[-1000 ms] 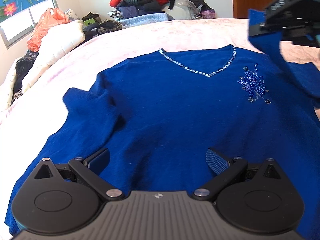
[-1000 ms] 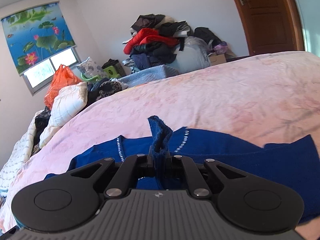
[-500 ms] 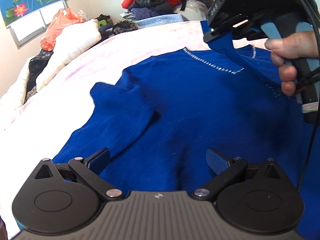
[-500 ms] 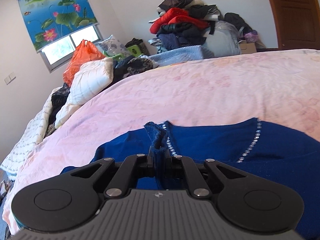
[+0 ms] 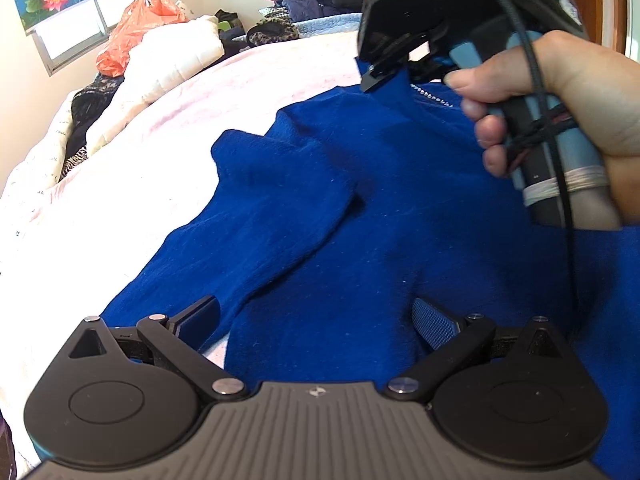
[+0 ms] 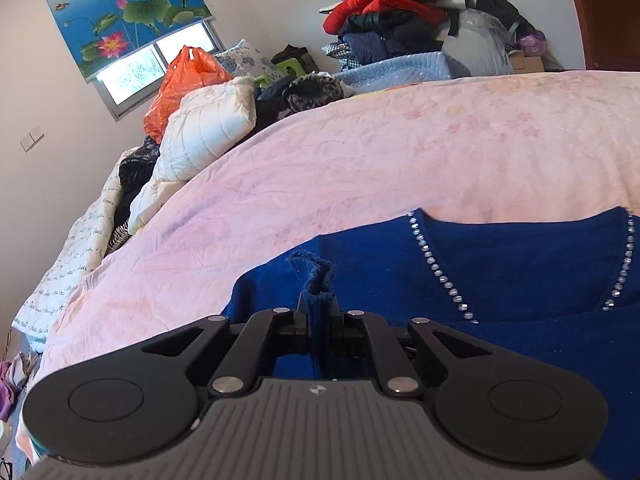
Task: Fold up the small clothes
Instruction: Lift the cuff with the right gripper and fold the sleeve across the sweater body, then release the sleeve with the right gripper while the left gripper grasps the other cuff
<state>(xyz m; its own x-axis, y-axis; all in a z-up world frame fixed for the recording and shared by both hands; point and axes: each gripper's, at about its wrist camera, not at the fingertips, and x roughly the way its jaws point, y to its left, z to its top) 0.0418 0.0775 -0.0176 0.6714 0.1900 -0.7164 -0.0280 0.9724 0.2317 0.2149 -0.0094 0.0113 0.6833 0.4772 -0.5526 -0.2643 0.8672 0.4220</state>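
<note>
A royal blue sweater with a rhinestone V-neck lies front up on the pink bedspread. Its left sleeve is folded in over the body. My right gripper is shut on the cuff of the other sleeve and holds it above the sweater's left shoulder; it also shows in the left wrist view, at the top right. My left gripper is open and empty, low over the sweater's lower edge.
A white quilted jacket and an orange plastic bag lie at the bed's left side. A pile of clothes stands against the back wall. A wooden door is at the far right.
My right gripper has carried the sleeve cuff leftward across the sweater, from its right side to over the left shoulder. My left gripper has shifted left along the lower edge.
</note>
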